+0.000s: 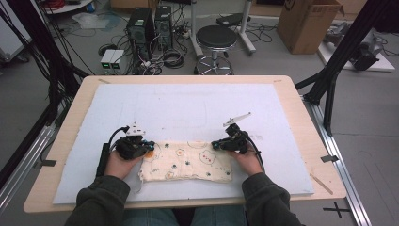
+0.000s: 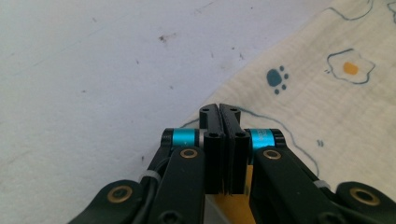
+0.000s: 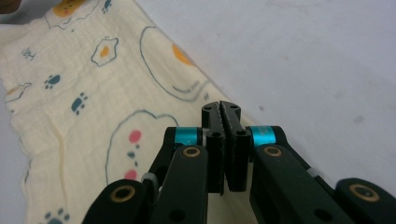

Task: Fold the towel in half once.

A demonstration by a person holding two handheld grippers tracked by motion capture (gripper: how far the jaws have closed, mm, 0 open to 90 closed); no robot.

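A cream cloth (image 1: 188, 162) printed with paws, eggs and bear faces lies folded flat near the front of the pale mat (image 1: 188, 103). My left gripper (image 1: 149, 147) sits at the cloth's far left corner. In the left gripper view the left gripper (image 2: 219, 108) has its jaws pressed together at the edge of the cloth (image 2: 327, 107). My right gripper (image 1: 215, 145) sits at the far right corner. In the right gripper view the right gripper (image 3: 221, 105) is likewise shut, right on the edge of the cloth (image 3: 84, 107). A hand holds each gripper.
The mat covers most of a wooden table (image 1: 301, 136); a thin wooden stick (image 1: 322, 183) lies on its right margin. Beyond the far edge stand a black stool (image 1: 216, 40), computer towers (image 1: 141, 28) and a cardboard box (image 1: 306, 23). Black frame posts (image 1: 331, 80) rise at the right.
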